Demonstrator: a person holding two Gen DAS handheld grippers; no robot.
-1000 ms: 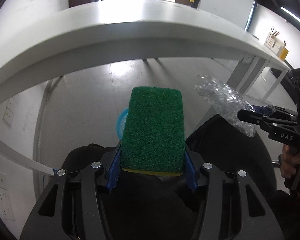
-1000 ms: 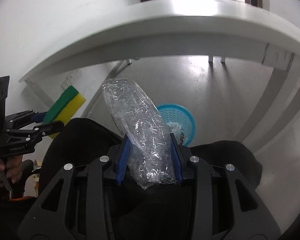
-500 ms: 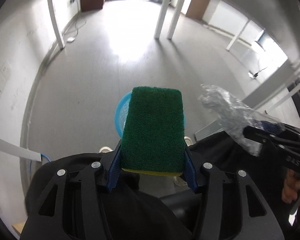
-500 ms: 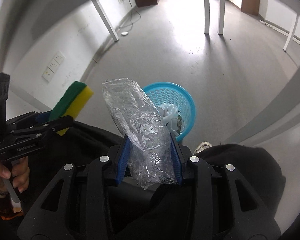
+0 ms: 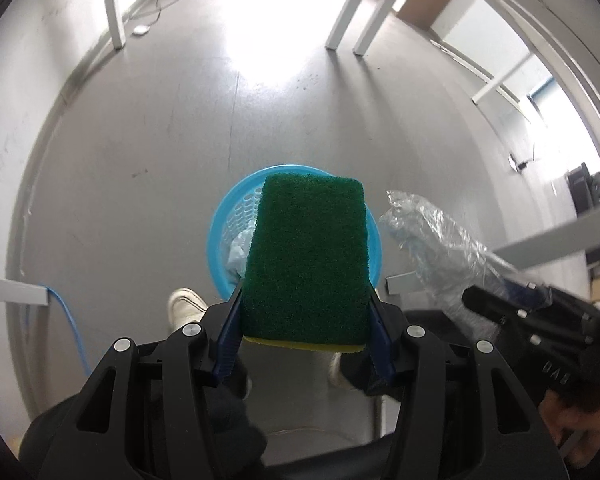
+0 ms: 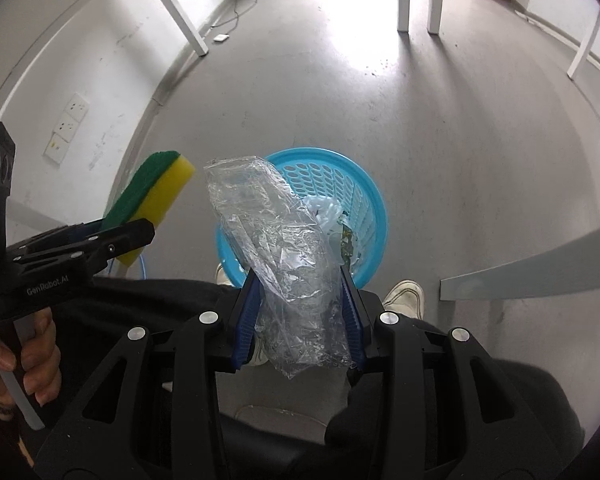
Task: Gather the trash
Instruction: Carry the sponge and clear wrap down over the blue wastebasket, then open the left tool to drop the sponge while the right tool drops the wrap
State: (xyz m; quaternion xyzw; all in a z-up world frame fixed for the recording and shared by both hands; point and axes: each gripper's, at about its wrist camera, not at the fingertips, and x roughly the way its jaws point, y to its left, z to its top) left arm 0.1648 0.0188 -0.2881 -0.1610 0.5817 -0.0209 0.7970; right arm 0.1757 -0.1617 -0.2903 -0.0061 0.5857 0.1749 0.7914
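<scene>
— What's each hand carrying?

— One thing apiece. The left gripper (image 5: 306,320) is clamped on a single rectangular sponge with a green scouring face and a yellow foam body (image 5: 306,256), its blue pads pressing both long sides. The right gripper (image 6: 298,316) is closed on one crumpled clear plastic bag (image 6: 284,256), which sticks out well past the fingertips.

— And where does the rubbish go?

— There's one round light-blue plastic basket with a perforated wall (image 6: 364,200) on the grey floor (image 6: 440,120). It sits straight ahead of and below both grippers; from the left one the sponge covers most of it, and from the right one the bag covers its near left side.

— Anything in it already?

— Some pale crumpled plastic (image 6: 324,210) and a scrap of something greenish; I can't count the pieces.

— How do the two grippers stand to each other?

— Side by side, apart. The sponge shows just left of the bag from the right gripper.

— Anything else down there?

— Two white shoes (image 6: 406,296) of the person just behind the basket, and one blue cable (image 5: 70,320) off to the left gripper's left.
</scene>
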